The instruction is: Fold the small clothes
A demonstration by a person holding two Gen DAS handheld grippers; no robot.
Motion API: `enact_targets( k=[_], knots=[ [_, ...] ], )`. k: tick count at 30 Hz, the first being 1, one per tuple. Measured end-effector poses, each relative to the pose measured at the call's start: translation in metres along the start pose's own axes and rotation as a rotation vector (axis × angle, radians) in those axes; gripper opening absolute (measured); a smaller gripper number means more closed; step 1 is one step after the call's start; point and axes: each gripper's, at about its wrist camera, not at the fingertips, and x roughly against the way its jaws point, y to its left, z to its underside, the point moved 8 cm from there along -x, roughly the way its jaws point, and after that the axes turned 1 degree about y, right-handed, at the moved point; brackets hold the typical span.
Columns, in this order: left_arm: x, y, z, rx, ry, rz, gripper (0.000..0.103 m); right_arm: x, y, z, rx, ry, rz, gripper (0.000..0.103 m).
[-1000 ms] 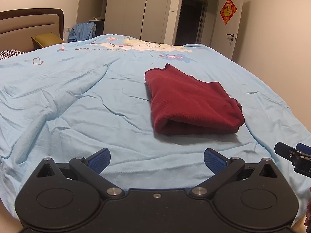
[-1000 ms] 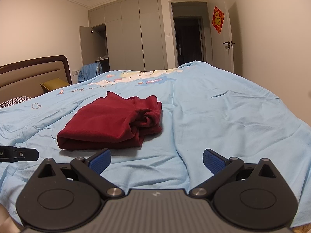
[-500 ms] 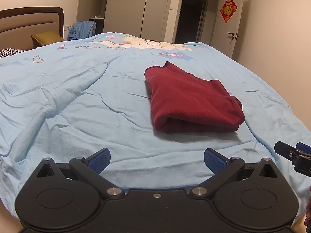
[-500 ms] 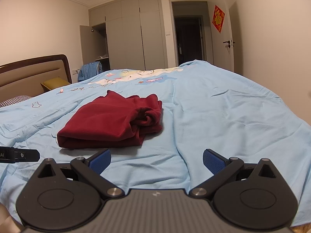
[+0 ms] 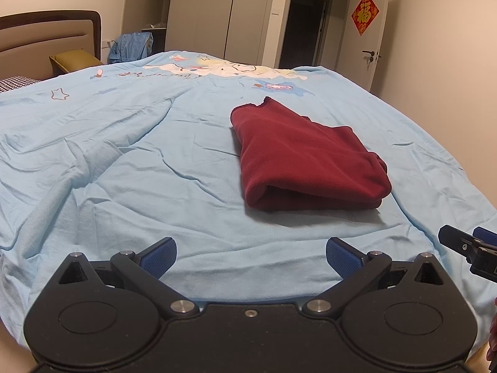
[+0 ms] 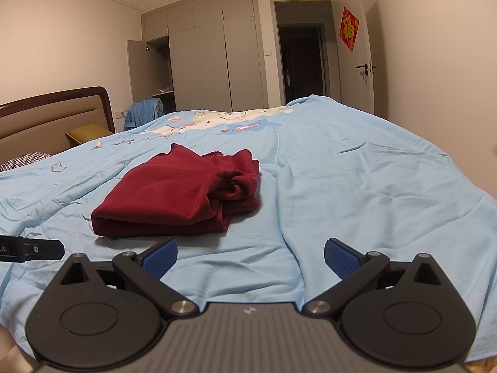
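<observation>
There are two grippers, the left gripper (image 5: 251,256) and the right gripper (image 6: 250,256), each with two blue-padded fingers spread apart, one folded dark red garment (image 5: 306,160), one light blue bedsheet (image 5: 124,168), one headboard (image 6: 52,118), one mustard pillow (image 6: 88,133), and one red door decoration (image 5: 365,14).

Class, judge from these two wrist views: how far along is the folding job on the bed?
Done: the red garment lies folded in a compact stack on the blue bedsheet. In hand: nothing; the left gripper and right gripper are both open and empty, short of it. Left: no other unfolded clothes show on the bed.
</observation>
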Motion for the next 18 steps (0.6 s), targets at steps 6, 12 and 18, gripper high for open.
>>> enact_targets(
  k=[6,12,18],
  knots=[
    [-0.002,0.001,0.003,0.003,0.01,-0.002,0.102,0.0,0.0,0.001,0.001,0.001,0.0,0.103],
    [-0.003,0.005,0.002,-0.001,0.037,-0.053,0.102,0.0,0.001,0.003,0.001,0.003,0.0,0.103],
    [-0.004,0.012,0.0,-0.012,0.054,-0.139,0.102,0.0,0.001,0.004,0.002,0.004,0.0,0.103]
  ],
)
